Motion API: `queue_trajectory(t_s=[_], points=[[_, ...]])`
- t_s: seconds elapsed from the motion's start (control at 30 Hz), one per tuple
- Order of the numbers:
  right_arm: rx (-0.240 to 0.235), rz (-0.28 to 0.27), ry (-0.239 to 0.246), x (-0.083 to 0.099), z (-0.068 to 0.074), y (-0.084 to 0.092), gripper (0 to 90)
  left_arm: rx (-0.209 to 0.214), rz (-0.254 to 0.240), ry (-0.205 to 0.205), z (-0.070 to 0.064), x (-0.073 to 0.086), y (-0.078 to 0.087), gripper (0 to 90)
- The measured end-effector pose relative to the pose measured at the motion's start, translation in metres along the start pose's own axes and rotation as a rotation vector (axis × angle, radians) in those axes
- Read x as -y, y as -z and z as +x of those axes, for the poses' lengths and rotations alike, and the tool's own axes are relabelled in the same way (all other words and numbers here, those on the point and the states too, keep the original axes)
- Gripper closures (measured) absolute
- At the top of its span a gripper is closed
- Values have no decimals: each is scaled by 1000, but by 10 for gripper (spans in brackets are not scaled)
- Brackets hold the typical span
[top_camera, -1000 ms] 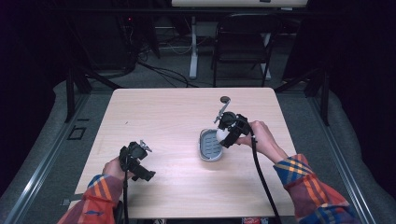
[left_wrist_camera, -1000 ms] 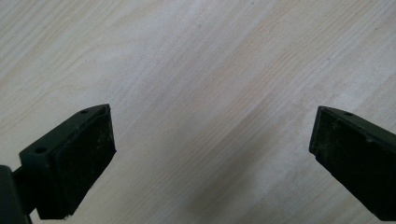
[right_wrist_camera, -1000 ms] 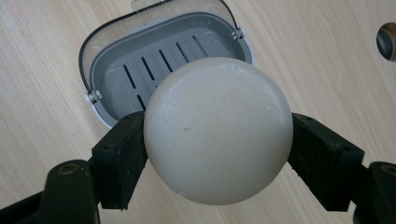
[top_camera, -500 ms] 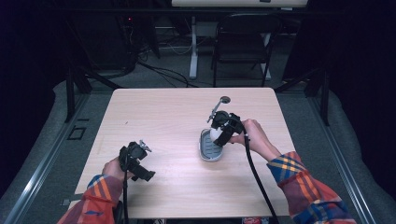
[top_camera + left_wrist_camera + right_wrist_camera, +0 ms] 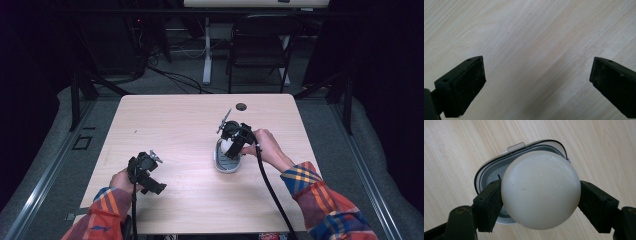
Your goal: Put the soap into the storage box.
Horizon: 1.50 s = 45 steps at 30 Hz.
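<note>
Dark room all round, cables and a black chair (image 5: 260, 45) on the grey floor beyond, with a pale wooden table (image 5: 175, 125) lit in the middle and a small round hole (image 5: 241, 106) near its far edge. Right of centre on the table, an oval grey case (image 5: 225, 159) with a white rim, lying open side up; seen from the right gripper view (image 5: 489, 171) with a dark seal round its edge and a clear tab on the rim. Directly above that case, the right gripper (image 5: 231, 146), held by a hand (image 5: 262, 145) coming out of a plaid sleeve (image 5: 320, 197) and tipped steeply downward. Between its black pads, a smooth cream-white ball (image 5: 540, 189), clamped on both sides, jaws closed as far as the ball allows, ball hovering over the case's hollow and covering most of it from that camera; touching the case or not, impossible to tell. Same ball glimpsed as a white spot (image 5: 227, 145) under the gripper from the high view. Near the left front corner, the left gripper (image 5: 150, 180), gripped in the other hand (image 5: 120, 179), well apart from the case. Jaws spread wide, pads at the two edges of the left gripper view (image 5: 536, 90), nothing between them but bare wood grain.
</note>
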State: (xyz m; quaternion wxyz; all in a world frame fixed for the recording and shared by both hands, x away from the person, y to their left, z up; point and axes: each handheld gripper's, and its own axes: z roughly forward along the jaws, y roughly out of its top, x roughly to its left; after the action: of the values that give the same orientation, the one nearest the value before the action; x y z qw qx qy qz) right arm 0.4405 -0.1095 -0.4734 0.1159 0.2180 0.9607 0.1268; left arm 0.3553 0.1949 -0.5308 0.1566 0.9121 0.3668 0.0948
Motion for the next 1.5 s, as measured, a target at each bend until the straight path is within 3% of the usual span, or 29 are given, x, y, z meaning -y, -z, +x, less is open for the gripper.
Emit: queue_trajectory(t_s=[0.37, 0.93, 1.17, 1.5], points=[[0, 53, 27, -5, 5, -19, 235, -1, -2, 1, 0, 0, 0, 3], [-33, 77, 7, -2, 4, -32, 230, -2, -5, -2, 0, 0, 0, 2], [-43, 64, -4, -2, 2, -28, 234, -3, -4, -1, -1, 0, 0, 2], [-43, 31, -7, 3, 1, -15, 167, 2, 0, 0, 0, 0, 1, 2]])
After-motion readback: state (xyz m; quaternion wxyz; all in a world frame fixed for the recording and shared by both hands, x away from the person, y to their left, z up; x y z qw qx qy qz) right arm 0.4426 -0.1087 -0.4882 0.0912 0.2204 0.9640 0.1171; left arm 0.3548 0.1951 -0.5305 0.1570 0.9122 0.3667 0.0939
